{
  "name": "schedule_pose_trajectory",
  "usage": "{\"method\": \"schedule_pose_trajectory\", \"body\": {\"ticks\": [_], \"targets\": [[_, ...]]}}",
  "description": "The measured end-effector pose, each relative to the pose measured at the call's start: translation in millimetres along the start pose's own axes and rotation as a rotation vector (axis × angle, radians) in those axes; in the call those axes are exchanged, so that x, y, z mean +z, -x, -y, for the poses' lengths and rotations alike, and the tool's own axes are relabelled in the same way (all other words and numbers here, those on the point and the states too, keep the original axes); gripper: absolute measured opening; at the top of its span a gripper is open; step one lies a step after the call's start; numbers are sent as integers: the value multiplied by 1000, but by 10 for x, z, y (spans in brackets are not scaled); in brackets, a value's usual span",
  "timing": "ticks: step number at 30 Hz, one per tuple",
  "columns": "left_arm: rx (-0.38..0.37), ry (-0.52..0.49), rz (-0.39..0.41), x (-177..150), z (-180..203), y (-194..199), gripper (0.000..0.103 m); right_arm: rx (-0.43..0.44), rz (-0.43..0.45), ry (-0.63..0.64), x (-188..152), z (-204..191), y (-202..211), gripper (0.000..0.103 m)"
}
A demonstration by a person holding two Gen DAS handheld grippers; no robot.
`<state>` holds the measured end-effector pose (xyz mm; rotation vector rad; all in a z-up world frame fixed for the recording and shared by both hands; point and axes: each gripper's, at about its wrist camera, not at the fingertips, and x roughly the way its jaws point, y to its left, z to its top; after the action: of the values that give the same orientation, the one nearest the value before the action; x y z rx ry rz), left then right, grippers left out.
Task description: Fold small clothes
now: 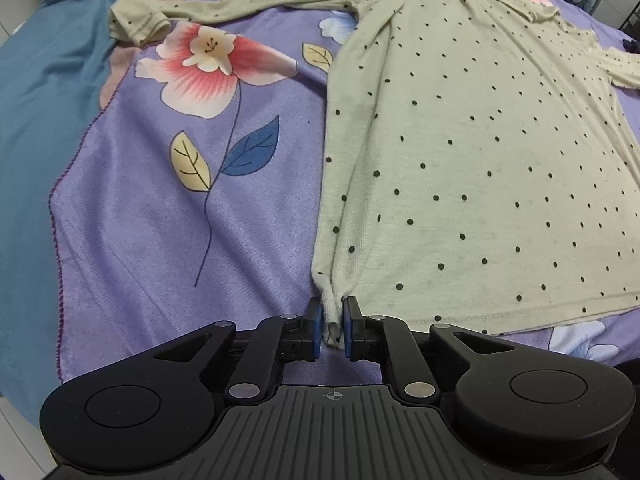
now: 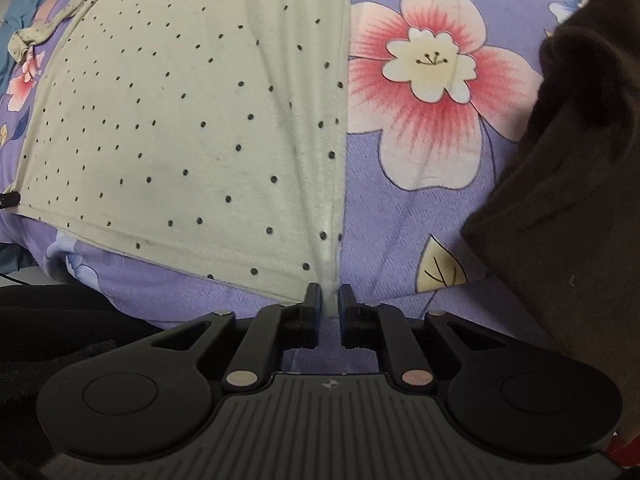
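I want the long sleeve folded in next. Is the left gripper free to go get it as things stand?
Probably not yet. The left gripper is shut on the shirt at its hem corner, so it must let go first. The sleeve itself lies uncovered on the blanket.

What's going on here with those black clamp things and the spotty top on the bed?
A person is holding two grippers and folding a small polka-dot shirt laid flat on a purple floral blanket. The left gripper is pinched on the shirt's bottom-left hem corner, and the right gripper is pinched on the bottom-right corner. One sleeve lies stretched out to the side. No fold shows in the body of the shirt yet.
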<state>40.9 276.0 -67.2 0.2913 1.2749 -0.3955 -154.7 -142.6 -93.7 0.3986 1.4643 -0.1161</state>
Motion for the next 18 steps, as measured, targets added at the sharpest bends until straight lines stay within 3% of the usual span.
{"method": "schedule_pose_trajectory", "body": {"ticks": [4, 5, 7, 13, 15, 18], "targets": [[49, -33, -2, 27, -27, 100, 83, 0, -1, -13, -78, 130, 71, 19], [63, -40, 2, 45, -40, 128, 102, -2, 0, -15, -90, 167, 91, 24], [112, -53, 35, 95, -76, 220, 103, -9, 2, -14, -67, 181, 155, 35], [111, -28, 149, 502, -215, 664, 103, 27, 101, 8, 190, 330, 632, 41], [112, -48, 201, 700, -220, 831, 103, 39, 156, 20, 348, 376, 838, 49], [123, -99, 286, 1065, -197, 1034, 103, 11, 239, 70, 633, 392, 1109, 51]]}}
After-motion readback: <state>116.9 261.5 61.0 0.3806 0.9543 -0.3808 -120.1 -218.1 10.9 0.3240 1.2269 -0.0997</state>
